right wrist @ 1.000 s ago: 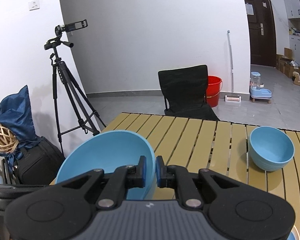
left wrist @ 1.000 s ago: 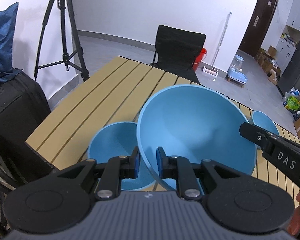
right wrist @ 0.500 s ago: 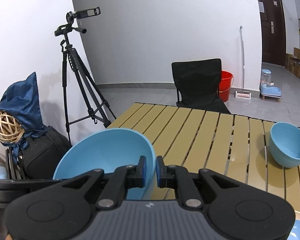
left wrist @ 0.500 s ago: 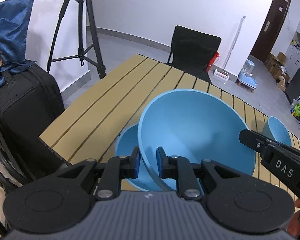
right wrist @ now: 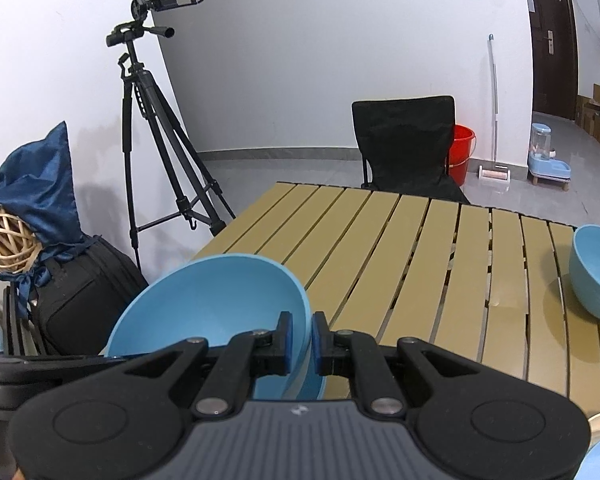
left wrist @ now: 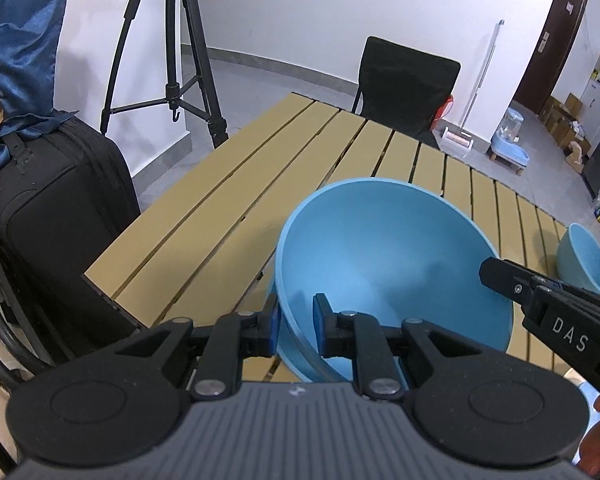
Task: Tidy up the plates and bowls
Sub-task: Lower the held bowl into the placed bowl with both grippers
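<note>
Slatted table [left wrist: 260, 184]: tan wooden slats running away from the viewer, near corner at the left; occupies most of the foreground in both wrist views.

Black suitcase [left wrist: 56, 216]: stands on the floor just beside the table's left edge, a blue satin cloth [left wrist: 18, 40] draped over something on top of it; in the right wrist view the cloth covers a woven rattan ball [right wrist: 6, 246].

Black folding chair [right wrist: 406, 140]: at the far end of the table, facing it. A red bucket [right wrist: 462, 152] sits behind it.

Tripod [right wrist: 156, 132]: black, against the white wall, left of the table, with a phone clamp at its head.

Large blue bowl [left wrist: 388, 268]: tilted, mouth toward the left wrist camera, held over the near left part of the table. Whether another bowl lies beneath it cannot be told, though a second blue rim shows just under its near edge.

Small blue bowl [right wrist: 598, 272]: upright on the table, well apart to the right.

Left gripper [left wrist: 296, 322]: jaws pinching the large bowl's near rim, one pad outside, one inside.

Right gripper [right wrist: 300, 338]: jaws pressed on the same bowl's opposite rim, wall between the pads; its black finger, lettered "DAS", enters the left wrist view from the right.
</note>
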`<state>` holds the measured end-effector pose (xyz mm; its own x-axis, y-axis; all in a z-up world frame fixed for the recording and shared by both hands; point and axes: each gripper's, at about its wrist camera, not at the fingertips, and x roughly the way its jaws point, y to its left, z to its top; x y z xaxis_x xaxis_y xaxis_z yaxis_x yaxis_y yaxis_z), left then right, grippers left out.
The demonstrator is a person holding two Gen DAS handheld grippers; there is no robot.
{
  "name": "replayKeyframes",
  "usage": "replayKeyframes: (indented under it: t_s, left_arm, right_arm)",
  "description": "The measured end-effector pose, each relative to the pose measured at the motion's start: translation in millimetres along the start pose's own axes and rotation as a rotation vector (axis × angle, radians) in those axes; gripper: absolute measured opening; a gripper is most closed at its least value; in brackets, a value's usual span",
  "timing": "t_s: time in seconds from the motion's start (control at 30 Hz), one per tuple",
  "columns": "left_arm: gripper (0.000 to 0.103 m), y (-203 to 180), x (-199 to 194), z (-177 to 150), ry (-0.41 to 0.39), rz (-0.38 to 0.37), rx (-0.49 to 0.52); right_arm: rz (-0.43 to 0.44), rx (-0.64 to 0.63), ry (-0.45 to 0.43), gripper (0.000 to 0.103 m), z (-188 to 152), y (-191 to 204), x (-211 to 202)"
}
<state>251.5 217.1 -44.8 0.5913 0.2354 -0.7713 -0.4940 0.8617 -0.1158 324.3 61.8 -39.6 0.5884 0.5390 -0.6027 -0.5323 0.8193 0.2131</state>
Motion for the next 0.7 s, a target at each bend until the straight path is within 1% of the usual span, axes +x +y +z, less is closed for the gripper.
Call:
replayKeyframes:
  t_s: [0.23, 0.7]
  left_arm:
    - [0.018, -1, 15, -6, -0.005, 0.032, 0.037]
    - [0.018, -19, 29, -22, -0.075, 0.125, 0.167]
  right_arm:
    - [-0.010, 0.000, 0.028, 0.010, -8, -1, 18]
    - [-0.031, -0.009, 0.061, 0.010, -22, -4, 38]
